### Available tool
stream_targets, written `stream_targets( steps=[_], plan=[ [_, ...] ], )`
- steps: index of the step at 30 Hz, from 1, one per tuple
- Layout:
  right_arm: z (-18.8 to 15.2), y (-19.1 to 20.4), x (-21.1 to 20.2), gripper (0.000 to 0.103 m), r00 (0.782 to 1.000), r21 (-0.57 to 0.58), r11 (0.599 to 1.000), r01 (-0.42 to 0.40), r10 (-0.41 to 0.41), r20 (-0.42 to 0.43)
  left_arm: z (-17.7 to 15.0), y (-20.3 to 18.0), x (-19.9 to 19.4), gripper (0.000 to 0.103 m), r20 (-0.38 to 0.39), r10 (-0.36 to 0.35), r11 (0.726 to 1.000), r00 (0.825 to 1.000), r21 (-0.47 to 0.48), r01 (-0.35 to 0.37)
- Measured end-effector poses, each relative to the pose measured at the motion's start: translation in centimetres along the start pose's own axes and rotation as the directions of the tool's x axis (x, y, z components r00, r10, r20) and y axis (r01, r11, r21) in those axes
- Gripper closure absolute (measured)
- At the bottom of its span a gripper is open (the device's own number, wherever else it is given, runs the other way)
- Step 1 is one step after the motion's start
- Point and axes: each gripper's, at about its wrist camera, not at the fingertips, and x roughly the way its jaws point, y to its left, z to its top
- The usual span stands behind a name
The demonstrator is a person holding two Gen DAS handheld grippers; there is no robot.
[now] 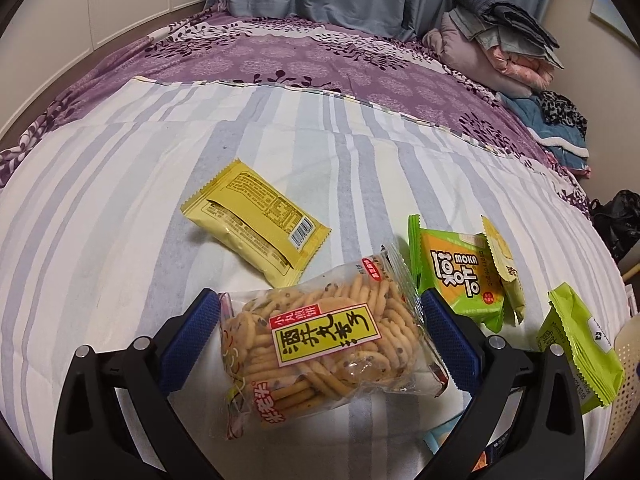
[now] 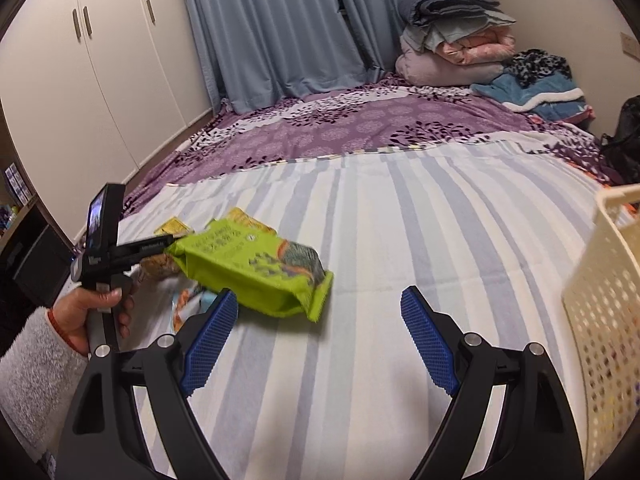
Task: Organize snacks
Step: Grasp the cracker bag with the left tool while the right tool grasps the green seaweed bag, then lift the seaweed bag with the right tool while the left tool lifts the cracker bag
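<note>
My left gripper (image 1: 320,320) has its blue pads against both ends of a clear bag of small round biscuits (image 1: 324,340) with a yellow label, above the striped bed sheet. A yellow snack pack (image 1: 256,220) lies beyond it. A green MOKA pack (image 1: 460,280) and a lime green pack (image 1: 580,344) lie to the right. My right gripper (image 2: 316,312) is open and empty over the sheet. The lime green pack (image 2: 256,268) lies just ahead of its left finger. The left gripper's body (image 2: 108,248) and the hand holding it show at the left.
A cream perforated basket (image 2: 600,308) stands at the right, its edge also in the left wrist view (image 1: 628,380). Folded blankets (image 2: 456,40) and clothes are piled at the bed's far right corner. Wardrobe doors (image 2: 80,80) and curtains line the far side.
</note>
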Motion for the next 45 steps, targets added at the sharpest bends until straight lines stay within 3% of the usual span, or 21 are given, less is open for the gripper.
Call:
stream_targets(
  steps=[8,13,15,17,19,30,33,38,45],
  plan=[
    [4.3,0.8,6.6,0.02,0.984,-0.001,0.986,-0.165,0.165,-0.061,-0.2,0.3,0.0,0.002,0.018,-0.022,1.0,1.0,0.017,0.022],
    [5.9,1.7,11.8,0.02,0.936,0.041,0.948,-0.317,0.319,-0.15,-0.2,0.4,0.0,0.002,0.026,-0.026,1.0,0.999,0.016,0.026],
    [6.1,1.6,13.6,0.02,0.894,0.092,0.915,-0.394,0.404,-0.193,-0.2,0.4,0.0,0.002,0.028,-0.029,0.999,0.999,0.015,0.029],
    [5.9,1.2,14.9,0.02,0.867,0.141,0.895,-0.423,0.444,-0.224,-0.3,0.4,0.0,0.002,0.029,-0.032,0.999,0.999,0.017,0.032],
    [5.3,0.9,15.2,0.02,0.836,0.168,0.874,-0.457,0.486,-0.254,-0.3,0.5,0.0,0.002,0.029,-0.037,0.999,0.999,0.018,0.036],
    [0.4,-0.1,8.5,0.02,0.801,0.104,0.851,-0.515,0.521,-0.295,-0.7,1.2,-0.2,0.002,0.026,-0.073,0.997,0.997,0.011,0.073],
    [-0.4,1.0,7.4,0.019,0.806,0.048,0.854,-0.518,0.506,-0.309,-0.8,1.2,-0.2,0.002,0.027,-0.071,0.997,0.997,0.013,0.07],
    [-1.5,4.4,7.3,0.018,0.878,-0.156,0.9,-0.408,0.34,-0.337,-0.7,1.0,-0.1,0.002,0.023,-0.051,0.999,0.998,0.002,0.051],
    [-3.2,6.2,7.8,0.018,0.921,-0.245,0.922,-0.3,0.213,-0.325,-0.8,0.7,-0.2,0.002,0.037,-0.039,0.999,0.999,0.003,0.039]
  ],
)
